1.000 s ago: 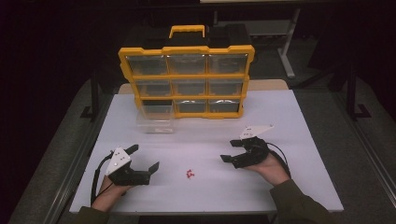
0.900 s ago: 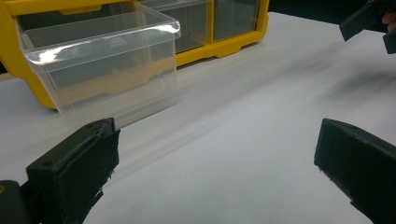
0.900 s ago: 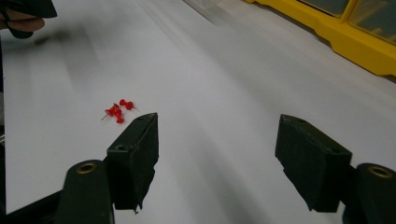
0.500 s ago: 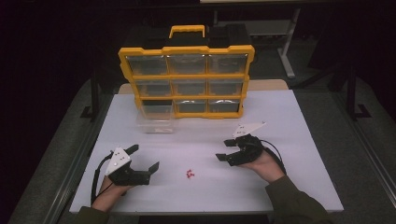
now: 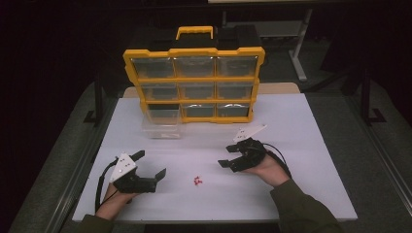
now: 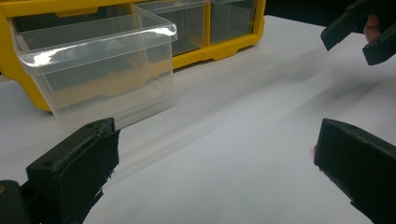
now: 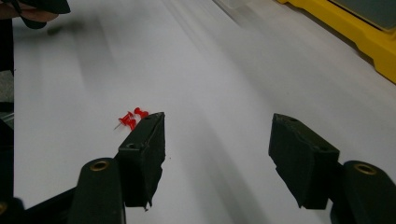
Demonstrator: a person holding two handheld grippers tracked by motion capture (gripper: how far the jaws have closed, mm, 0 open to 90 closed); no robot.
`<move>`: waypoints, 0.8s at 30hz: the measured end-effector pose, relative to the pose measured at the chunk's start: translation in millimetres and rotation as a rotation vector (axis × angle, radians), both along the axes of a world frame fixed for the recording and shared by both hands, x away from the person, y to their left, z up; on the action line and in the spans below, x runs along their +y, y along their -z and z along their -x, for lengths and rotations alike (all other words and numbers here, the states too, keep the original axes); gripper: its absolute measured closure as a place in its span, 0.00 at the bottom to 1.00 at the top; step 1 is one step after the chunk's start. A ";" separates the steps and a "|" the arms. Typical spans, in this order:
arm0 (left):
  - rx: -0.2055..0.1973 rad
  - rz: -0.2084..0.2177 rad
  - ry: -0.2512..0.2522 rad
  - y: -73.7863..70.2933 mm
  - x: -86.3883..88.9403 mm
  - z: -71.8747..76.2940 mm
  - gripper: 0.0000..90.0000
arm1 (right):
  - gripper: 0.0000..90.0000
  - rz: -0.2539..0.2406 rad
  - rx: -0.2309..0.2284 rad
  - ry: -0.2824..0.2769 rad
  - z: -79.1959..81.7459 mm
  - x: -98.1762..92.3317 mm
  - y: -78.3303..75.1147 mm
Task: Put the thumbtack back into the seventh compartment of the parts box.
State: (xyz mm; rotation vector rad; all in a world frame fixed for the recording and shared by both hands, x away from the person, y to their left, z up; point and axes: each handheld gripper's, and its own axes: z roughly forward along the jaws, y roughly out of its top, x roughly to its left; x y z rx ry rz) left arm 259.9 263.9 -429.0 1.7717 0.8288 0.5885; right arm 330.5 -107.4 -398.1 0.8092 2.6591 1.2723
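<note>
Pushpins (image 5: 197,181) lie clustered on the white table (image 5: 311,145) between your grippers, one needle pointing toward you; your right gripper (image 5: 228,156) and left gripper (image 5: 149,164) gape, empty.

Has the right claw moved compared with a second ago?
Yes. The right claw has shifted left, toward the small red push pins, which stay put on the white table. Its jaws have just been closing, nothing between them.

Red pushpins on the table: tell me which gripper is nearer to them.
Right. The right gripper sits just right of the red pushpins; the left gripper is farther off to their left.
</note>
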 end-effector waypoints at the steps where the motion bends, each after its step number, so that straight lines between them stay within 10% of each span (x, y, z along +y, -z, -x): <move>1: 0.000 -0.001 0.001 0.1 -0.2 0.0 0.00 | 0.39 0.001 -0.002 -0.005 -0.4 1.4 -0.5; 24: -0.002 -0.003 0.018 0.1 -0.1 0.1 0.00 | 0.55 0.057 0.048 -0.184 -11.1 42.5 -0.3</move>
